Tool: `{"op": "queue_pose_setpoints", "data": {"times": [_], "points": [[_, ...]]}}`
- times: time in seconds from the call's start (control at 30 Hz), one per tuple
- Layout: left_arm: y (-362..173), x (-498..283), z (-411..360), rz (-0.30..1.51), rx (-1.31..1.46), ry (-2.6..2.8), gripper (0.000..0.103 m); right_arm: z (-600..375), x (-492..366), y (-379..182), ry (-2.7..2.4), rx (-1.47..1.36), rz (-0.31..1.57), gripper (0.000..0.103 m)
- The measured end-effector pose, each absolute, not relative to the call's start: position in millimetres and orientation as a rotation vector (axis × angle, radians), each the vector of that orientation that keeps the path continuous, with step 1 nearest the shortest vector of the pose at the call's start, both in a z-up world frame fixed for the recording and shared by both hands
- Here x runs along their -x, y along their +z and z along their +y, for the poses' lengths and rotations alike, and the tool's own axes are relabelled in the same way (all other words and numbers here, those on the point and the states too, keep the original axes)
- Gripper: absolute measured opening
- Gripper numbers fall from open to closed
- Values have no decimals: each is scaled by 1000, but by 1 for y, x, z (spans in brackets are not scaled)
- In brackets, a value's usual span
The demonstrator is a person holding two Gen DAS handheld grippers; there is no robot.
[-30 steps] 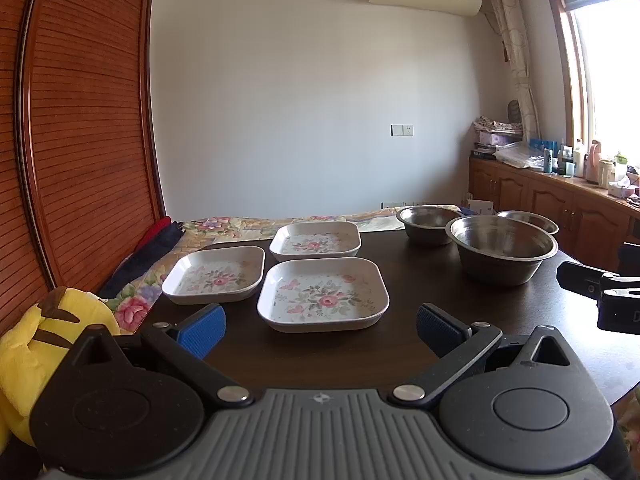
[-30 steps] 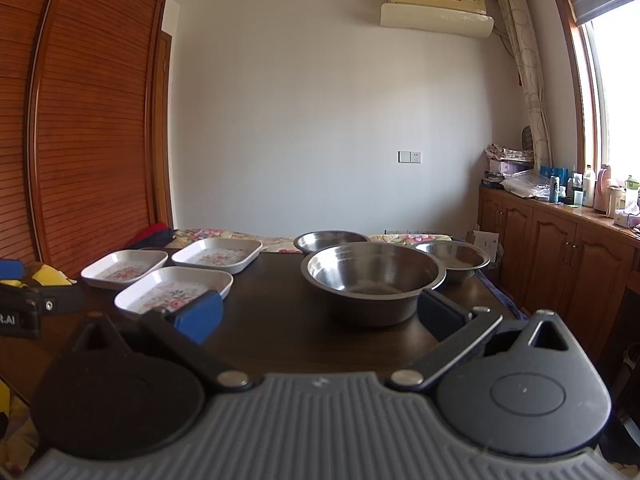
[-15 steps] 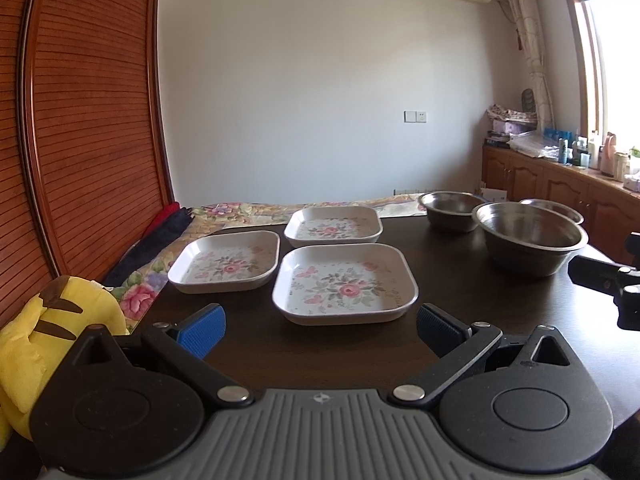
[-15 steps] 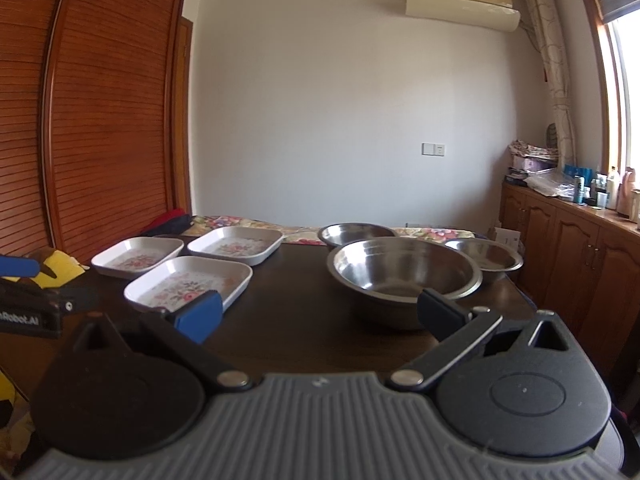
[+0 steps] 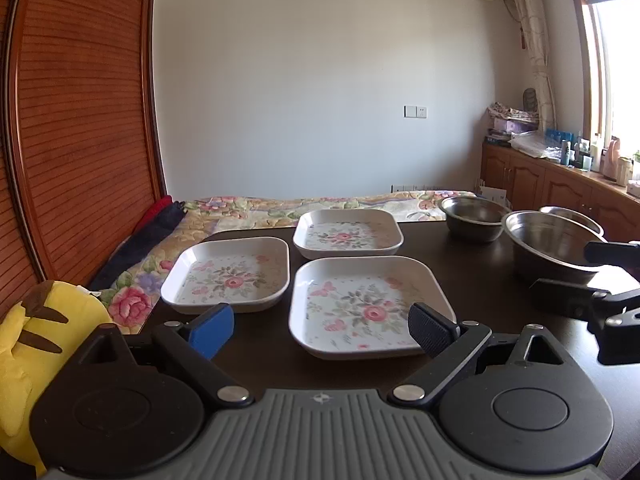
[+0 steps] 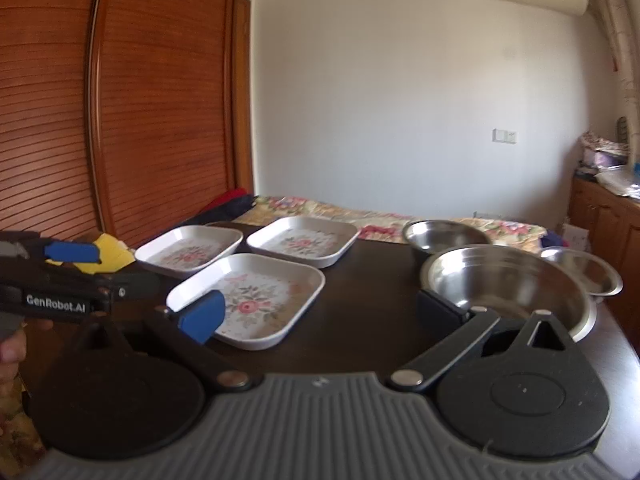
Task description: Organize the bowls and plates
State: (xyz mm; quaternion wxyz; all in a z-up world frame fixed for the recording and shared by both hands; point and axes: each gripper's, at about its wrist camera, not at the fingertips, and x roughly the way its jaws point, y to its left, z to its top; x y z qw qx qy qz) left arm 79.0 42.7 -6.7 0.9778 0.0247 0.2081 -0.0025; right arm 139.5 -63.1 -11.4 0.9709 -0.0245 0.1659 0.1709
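Three square floral plates [image 5: 370, 306] sit on the dark table [image 5: 472, 300], grouped toward its left half: one near the front edge, one just to its left [image 5: 228, 272], and one behind [image 5: 347, 233], close together but each flat on the wood, none stacked. Right of them stand three steel bowls: a big one [image 6: 508, 284] in front, a smaller one [image 6: 444, 234] behind it on the left, and another small one [image 6: 582, 270] at the far right, its rim tucked just behind the big bowl's.

The left gripper [image 5: 322, 326] hovers low over the table's near edge with its fingers spread wide and holding nothing; the front plate lies between and just beyond the blue and black pads. The right gripper [image 6: 328, 310] is likewise released and empty, its black pad [image 6: 438, 312] close to the big bowl's near wall; whether it touches I cannot tell. A hand [image 6: 12, 350] shows at the left edge of the right view.

A floral quilt [image 5: 256, 210] lies past the table, with a yellow plush toy [image 5: 36, 332] at the left.
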Motion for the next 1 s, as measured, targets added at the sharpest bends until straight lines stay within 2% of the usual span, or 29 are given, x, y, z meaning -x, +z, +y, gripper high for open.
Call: {"op": "queue_pose_setpoints", "data": {"times": [0.07,0.17,0.23,0.4,0.57,0.7,0.73,0.77,0.9,1.0], "points": [[-7,-87,48,422,-45,-8,94,-60,-151,-13,363,52,360,90],[-9,-101,56,440,-40,-12,90,-54,-166,-16,384,62,385,90],[-11,-110,61,454,-37,-21,81,-49,-174,-18,401,66,404,90],[-17,-128,71,472,-38,-24,73,-35,-192,-24,428,102,439,85],[-25,-148,77,513,-22,-47,60,-29,-210,-30,446,114,482,80],[-31,-157,79,538,-7,-68,48,-24,-222,-35,455,124,513,69],[-33,-158,80,540,-3,-73,40,-24,-224,-36,457,122,521,65],[-34,-159,80,546,-4,-77,37,-24,-226,-37,459,120,531,63],[-38,-164,80,559,0,-101,29,-25,-231,-39,463,108,556,52],[-39,-167,81,574,12,-108,27,-24,-235,-41,464,103,570,41]]}}
